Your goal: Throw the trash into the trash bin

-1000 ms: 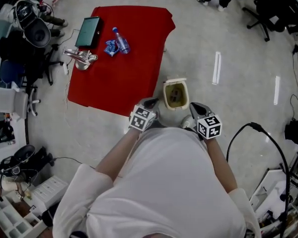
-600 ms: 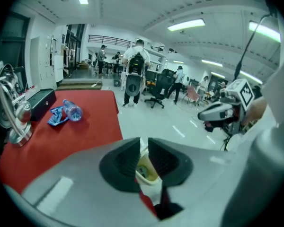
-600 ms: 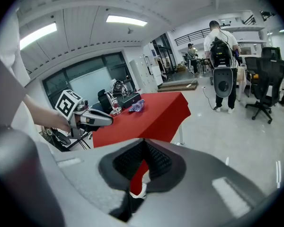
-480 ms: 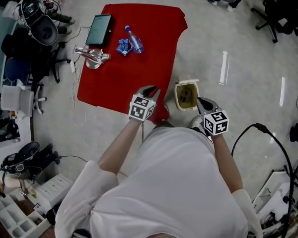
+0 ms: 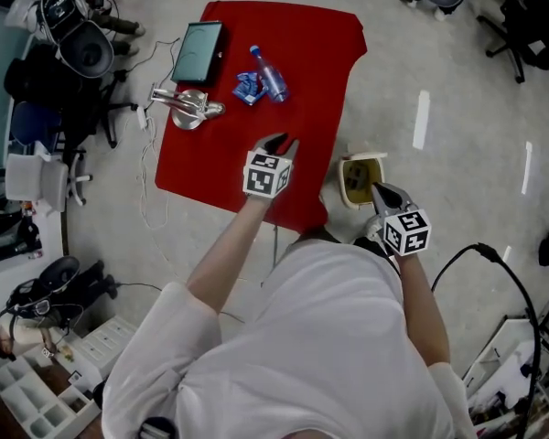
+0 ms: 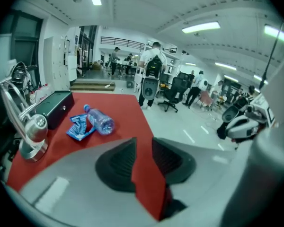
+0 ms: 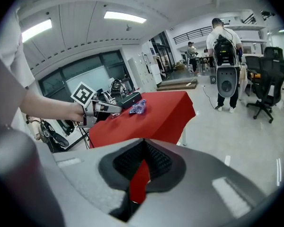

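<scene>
A clear plastic bottle and a crumpled blue wrapper lie together at the far part of the red table. My left gripper hovers over the table's near part, short of both. Its jaws have just been opening and stand a little apart with only red cloth showing between them. The cream trash bin stands on the floor by the table's right near corner. My right gripper hangs beside the bin, fingertips touching, holding nothing.
A black case and a shiny metal stand sit at the table's left side. Chairs and gear crowd the floor to the left. A black cable loops on the floor at the right. People stand far off.
My left gripper has moved away from the bin and out over the red table, toward the bottle and wrapper. My right gripper has stayed close beside the bin.
</scene>
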Demonstrator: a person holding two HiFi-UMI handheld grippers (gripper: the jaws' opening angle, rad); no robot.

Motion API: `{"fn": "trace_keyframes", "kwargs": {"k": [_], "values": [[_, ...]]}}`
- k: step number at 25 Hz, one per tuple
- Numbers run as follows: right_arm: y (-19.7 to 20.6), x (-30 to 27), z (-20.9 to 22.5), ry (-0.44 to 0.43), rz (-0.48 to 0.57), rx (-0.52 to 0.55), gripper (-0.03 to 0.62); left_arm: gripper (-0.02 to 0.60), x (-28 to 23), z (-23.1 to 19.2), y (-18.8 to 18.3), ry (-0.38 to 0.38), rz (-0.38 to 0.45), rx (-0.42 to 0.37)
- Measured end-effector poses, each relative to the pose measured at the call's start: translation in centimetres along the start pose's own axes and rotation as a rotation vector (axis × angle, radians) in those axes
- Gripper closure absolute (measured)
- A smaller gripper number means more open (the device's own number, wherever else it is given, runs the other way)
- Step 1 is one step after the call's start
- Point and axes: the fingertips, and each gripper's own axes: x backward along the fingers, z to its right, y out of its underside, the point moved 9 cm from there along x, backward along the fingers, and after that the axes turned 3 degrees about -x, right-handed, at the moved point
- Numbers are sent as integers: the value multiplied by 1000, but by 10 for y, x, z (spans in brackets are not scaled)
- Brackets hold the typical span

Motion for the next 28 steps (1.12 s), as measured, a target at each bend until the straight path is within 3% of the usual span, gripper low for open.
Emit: {"fn": "trace_keyframes", "kwargs": {"k": [10, 14, 20, 28], "values": [[-39, -49, -15, -16, -7, 37, 592, 425, -29, -63, -23, -65, -22, 105], [-53, -65, -21, -33, -8, 56, 592, 370, -49, -82, -36, -109, -36, 132], [-58, -86, -34, -41, -30, 55, 592, 270, -82, -121, -51, -191, -54, 271], [-54, -99, -29, -19, -52, 30, 592, 222, -127, -153, -52, -273, -109, 348]]}}
